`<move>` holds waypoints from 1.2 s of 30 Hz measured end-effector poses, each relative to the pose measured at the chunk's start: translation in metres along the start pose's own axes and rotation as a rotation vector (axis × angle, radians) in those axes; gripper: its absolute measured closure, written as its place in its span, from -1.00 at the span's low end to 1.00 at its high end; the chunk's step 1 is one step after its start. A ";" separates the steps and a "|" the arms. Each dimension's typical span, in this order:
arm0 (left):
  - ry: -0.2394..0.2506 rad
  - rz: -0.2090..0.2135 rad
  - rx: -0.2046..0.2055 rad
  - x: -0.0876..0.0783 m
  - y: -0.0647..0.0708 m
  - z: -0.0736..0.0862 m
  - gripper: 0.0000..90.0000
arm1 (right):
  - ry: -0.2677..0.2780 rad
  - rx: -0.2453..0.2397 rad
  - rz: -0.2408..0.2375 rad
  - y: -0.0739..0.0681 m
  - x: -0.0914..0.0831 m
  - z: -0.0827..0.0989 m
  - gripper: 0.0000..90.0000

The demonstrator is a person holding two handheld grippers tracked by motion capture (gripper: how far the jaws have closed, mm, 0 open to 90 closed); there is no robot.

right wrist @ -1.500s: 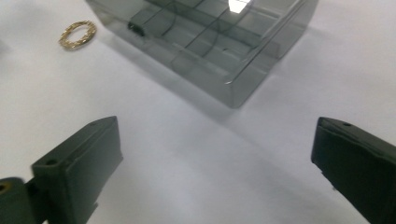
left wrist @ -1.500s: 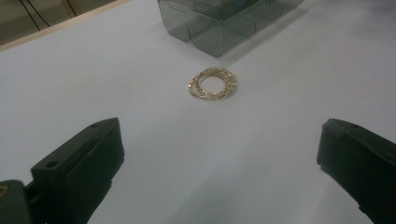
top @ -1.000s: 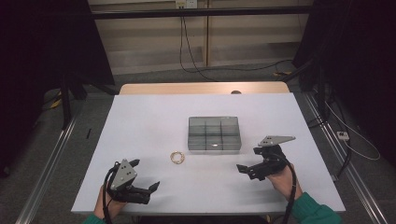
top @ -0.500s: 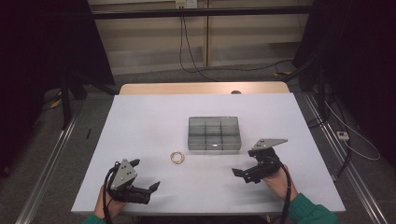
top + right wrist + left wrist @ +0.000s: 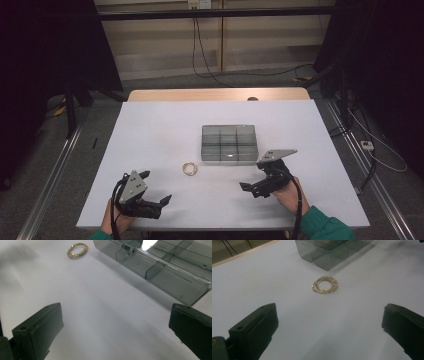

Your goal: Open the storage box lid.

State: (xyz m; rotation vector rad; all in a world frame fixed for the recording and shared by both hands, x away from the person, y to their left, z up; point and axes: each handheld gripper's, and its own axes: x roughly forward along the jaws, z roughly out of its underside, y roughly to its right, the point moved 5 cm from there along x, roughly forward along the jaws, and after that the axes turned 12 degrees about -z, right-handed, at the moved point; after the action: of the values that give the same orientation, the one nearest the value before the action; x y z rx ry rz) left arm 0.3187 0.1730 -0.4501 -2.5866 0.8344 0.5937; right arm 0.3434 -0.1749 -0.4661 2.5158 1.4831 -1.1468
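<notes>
Resting at the lower left of the high view, the left tongs [image 5: 159,199] gape with nothing between them; lower right, the right tongs [image 5: 248,188] gape too. Between and beyond them on the white desk [image 5: 165,130], gold rings [image 5: 189,169] lie just left of a grey compartment box [image 5: 229,144].

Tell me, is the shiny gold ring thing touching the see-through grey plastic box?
Apart. In the left gripper view, bare white table separates the gold beaded rings from the smoky grey clear plastic compartment box; the high view shows that gap too.

Black two-jaw left tongs [image 5: 159,197], right tongs [image 5: 248,187], grey three-cornered top plates, trailing black cables, green sleeves
</notes>
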 end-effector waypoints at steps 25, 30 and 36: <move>-0.006 0.015 0.016 0.003 0.002 0.000 -0.99 | 0.051 0.021 0.120 0.005 0.027 -0.018 0.13; -0.003 0.023 0.011 0.005 0.003 -0.001 -0.99 | 0.086 0.048 0.122 0.012 0.030 -0.022 0.45; 0.001 0.025 0.008 0.005 0.003 -0.002 -0.99 | 0.091 0.052 0.121 0.016 0.038 -0.026 0.69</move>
State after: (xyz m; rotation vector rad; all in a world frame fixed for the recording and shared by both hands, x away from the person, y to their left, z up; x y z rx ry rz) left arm 0.3213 0.1678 -0.4518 -2.5727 0.8695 0.5955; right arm 0.3813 -0.1454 -0.4751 2.6846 1.3143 -1.0808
